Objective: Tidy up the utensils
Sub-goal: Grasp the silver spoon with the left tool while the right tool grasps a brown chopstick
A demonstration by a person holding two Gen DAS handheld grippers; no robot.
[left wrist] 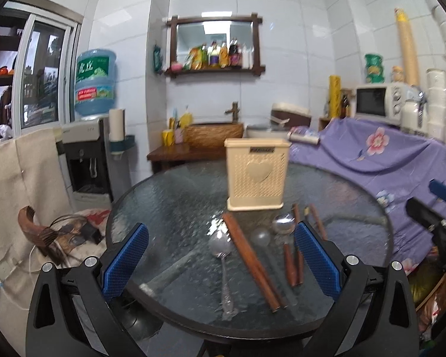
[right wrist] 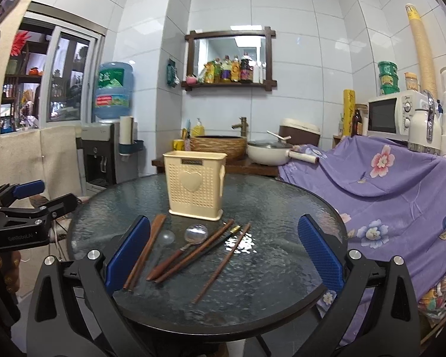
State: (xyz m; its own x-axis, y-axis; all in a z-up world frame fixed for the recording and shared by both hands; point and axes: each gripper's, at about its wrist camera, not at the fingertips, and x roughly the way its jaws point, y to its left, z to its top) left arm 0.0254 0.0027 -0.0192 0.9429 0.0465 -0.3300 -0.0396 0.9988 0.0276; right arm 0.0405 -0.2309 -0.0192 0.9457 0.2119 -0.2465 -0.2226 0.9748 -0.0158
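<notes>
A cream perforated utensil holder stands upright on the round glass table. In front of it lie a metal spoon, a pair of brown chopsticks, a wooden-handled spoon and further loose chopsticks. My left gripper hovers open over the near table edge, above the metal spoon and the brown pair. Also open and holding nothing, my right gripper hangs over the wooden-handled spoon and loose chopsticks. The metal spoon does not show in the right wrist view.
A purple flowered cloth covers a counter to the right, with a microwave on it. A water dispenser stands at the left. Behind the table are a wooden stand with a basin and a white pan.
</notes>
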